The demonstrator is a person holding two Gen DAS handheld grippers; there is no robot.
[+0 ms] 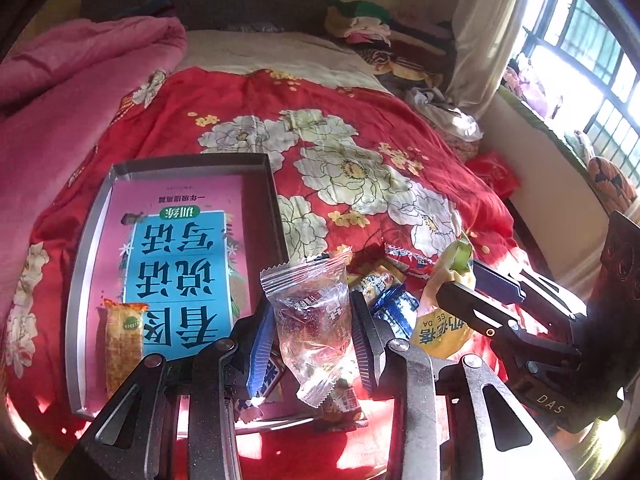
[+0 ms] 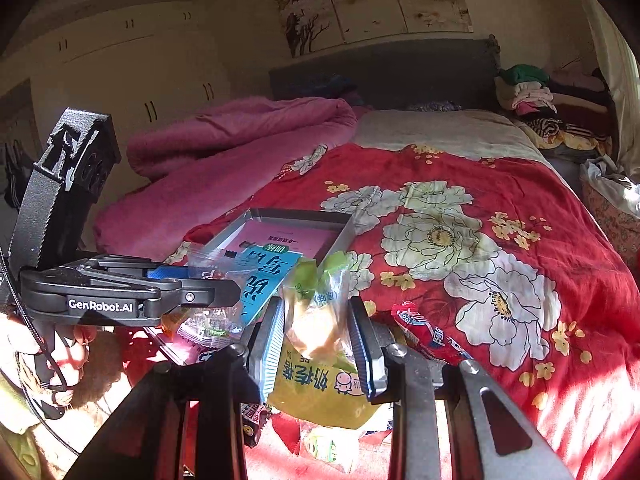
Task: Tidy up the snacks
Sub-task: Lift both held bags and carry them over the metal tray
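Over on the left, the grey tray (image 1: pixel 90 264) sits on the red quilt (image 1: pixel 360 128) of the bed. Inside it lies a pink and blue book (image 1: pixel 180 264), flat on the bottom, and along its left side one orange snack stick (image 1: pixel 122 344). That's all I can see in the tray.

Now the left gripper (image 1: pixel 316 332): its fingers (image 1: pixel 260 344) are clamped on a clear packet (image 1: pixel 312 320), held up just right of the tray's near corner.

Beneath and beyond it, the loose pile (image 1: pixel 384 284) of snacks lies on the quilt, with a red packet (image 2: pixel 424 332) out at its right edge.

Further right, the right gripper (image 2: pixel 318 344): fingers (image 2: pixel 366 356) pinched on a yellow bag (image 2: pixel 316 332) with a green top, lifted above the pile, just beside the left gripper's packet.
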